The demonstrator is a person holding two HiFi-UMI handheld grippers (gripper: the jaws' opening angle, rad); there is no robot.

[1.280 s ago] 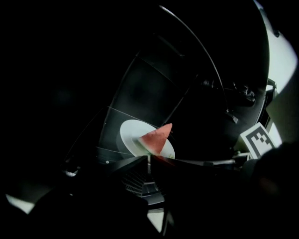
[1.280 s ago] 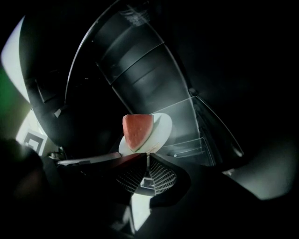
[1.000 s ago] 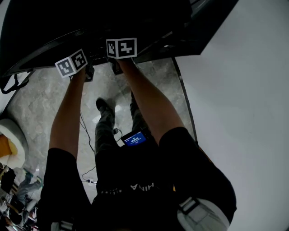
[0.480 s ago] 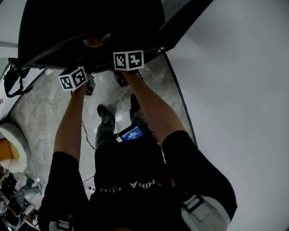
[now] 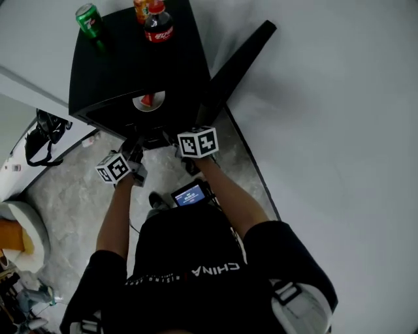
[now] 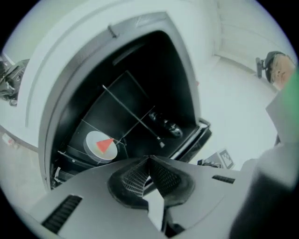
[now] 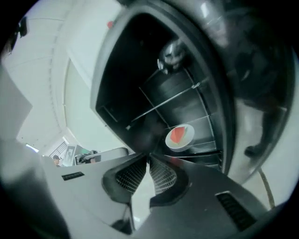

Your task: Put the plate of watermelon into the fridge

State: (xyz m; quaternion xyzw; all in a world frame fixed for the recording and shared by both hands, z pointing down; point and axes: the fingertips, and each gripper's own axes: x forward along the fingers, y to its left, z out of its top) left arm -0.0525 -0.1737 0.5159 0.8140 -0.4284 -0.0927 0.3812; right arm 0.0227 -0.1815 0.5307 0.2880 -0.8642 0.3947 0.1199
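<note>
A white plate with a red watermelon slice sits on a shelf inside the small black fridge, whose door stands open to the right. The left gripper view has the plate low in the dark fridge interior. In the right gripper view it rests on a glass shelf. Both grippers hang just outside the fridge opening, below the plate. My left gripper is shut with nothing in it, and so is my right gripper. Their marker cubes show at the left and right.
On the fridge top stand a green can, an orange can and a cola bottle. A wire shelf crosses the fridge interior. A white wall runs on the right. A black bag lies on the marble floor at left.
Both grippers have drawn back and down out of the fridge. The view has pulled away, so the whole fridge, its top and the plate inside now show.
</note>
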